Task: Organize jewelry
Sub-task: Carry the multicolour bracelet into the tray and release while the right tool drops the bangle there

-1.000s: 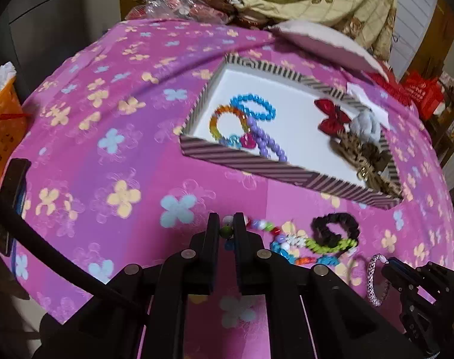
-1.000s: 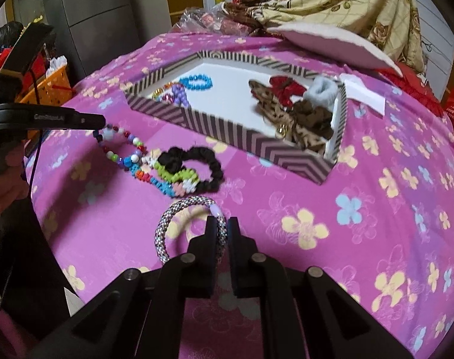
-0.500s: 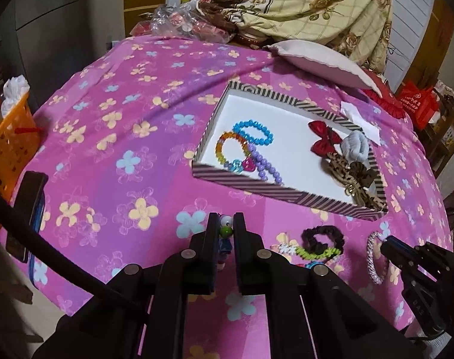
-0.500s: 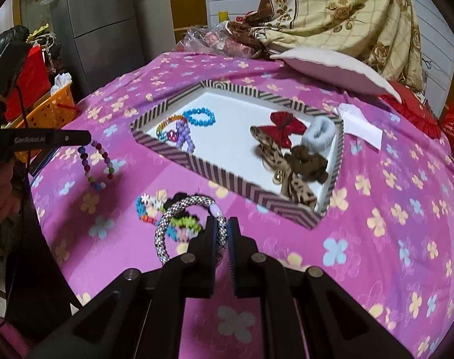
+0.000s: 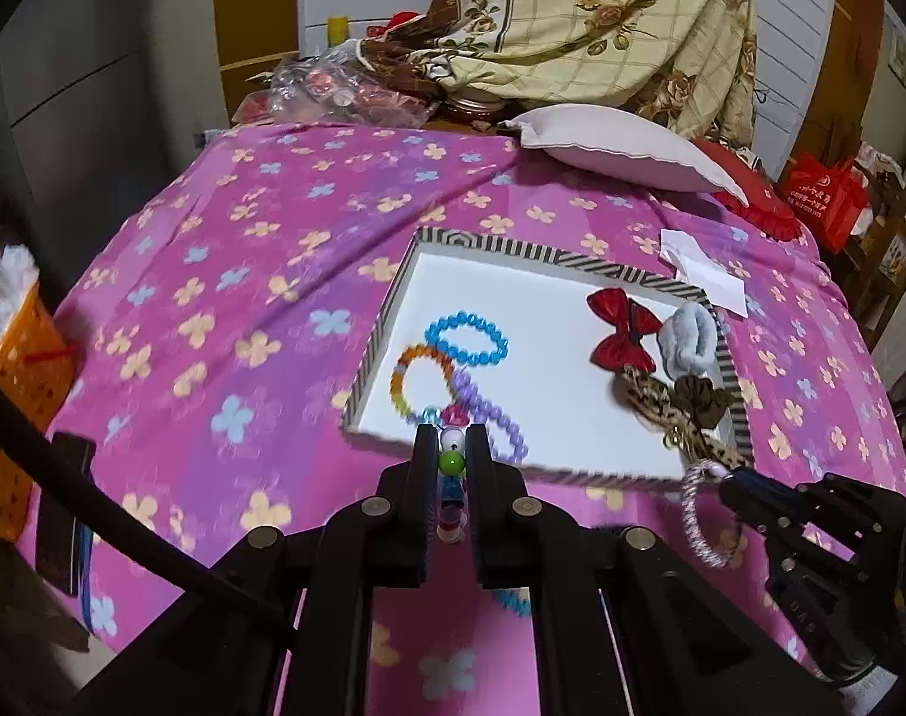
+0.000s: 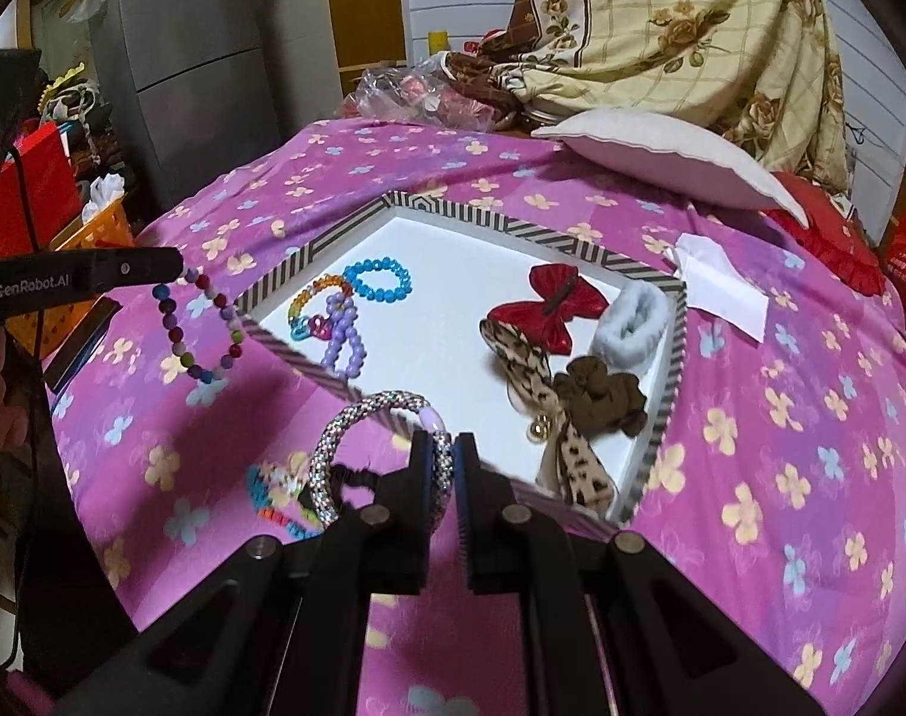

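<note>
A striped-rim box (image 5: 369, 358) (image 6: 310, 253) with a white floor lies on the pink flowered bedspread. Inside it lie a blue bead bracelet (image 5: 466, 339) (image 6: 377, 280), a rainbow one (image 5: 420, 379), a lilac one (image 6: 341, 337), a red bow (image 5: 623, 328) (image 6: 548, 307), a pale blue scrunchie (image 6: 632, 322) and leopard hair ties (image 6: 572, 417). My left gripper (image 5: 452, 447) is shut on a multicoloured bead bracelet (image 6: 199, 328), which hangs in the air left of the box. My right gripper (image 6: 444, 453) is shut on a speckled silver rope bracelet (image 6: 357, 423) (image 5: 700, 513) above the box's near edge.
More bracelets and a black scrunchie (image 6: 280, 492) lie on the bedspread below my right gripper. A pale pillow (image 5: 620, 146) and a folded white paper (image 6: 721, 283) lie beyond the box. An orange basket (image 5: 17, 370) stands off the bed's left side.
Both grippers have risen from the bedspread with their bracelets and come closer to the box. The bead bracelet now hangs free of the pile.
</note>
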`<state>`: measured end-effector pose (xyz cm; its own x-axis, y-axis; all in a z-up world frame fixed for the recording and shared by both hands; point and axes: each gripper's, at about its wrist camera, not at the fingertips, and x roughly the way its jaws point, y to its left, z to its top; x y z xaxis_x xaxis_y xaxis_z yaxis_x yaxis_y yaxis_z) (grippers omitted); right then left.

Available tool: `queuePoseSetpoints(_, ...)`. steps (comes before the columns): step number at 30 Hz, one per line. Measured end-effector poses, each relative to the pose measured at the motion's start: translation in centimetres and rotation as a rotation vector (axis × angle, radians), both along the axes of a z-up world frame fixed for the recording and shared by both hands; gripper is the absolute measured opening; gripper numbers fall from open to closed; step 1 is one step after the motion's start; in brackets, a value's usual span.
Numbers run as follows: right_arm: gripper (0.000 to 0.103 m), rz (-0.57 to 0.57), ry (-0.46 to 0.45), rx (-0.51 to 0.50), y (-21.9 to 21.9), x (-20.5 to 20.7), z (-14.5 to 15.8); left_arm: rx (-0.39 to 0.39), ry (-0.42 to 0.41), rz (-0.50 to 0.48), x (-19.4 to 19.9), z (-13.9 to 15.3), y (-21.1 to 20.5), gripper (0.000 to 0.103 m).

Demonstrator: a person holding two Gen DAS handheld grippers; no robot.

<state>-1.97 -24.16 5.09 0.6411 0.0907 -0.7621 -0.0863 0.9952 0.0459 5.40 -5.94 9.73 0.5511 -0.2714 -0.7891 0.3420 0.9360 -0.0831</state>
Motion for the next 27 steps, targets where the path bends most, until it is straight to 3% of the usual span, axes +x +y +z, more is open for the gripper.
queuePoseSetpoints(5, 0.007, 0.01, 0.033, 0.026, 0.0, 3.0, -0.8, 0.041, -0.023, -0.017, 2.0, 0.3, -2.1, 0.013)
queuePoseSetpoints(17, 0.007, -0.01, 0.128, -0.017, -1.2, 10.2, -4.8, 0.095, -0.024, -0.048, 8.7, -1.0, -7.3, 0.014)
queuePoseSetpoints(27, 0.007, -0.032, 0.152, -0.091, -2.1, 12.0, -6.5, 0.105, 0.009, -0.06, 14.5, -3.7, -10.5, 0.014)
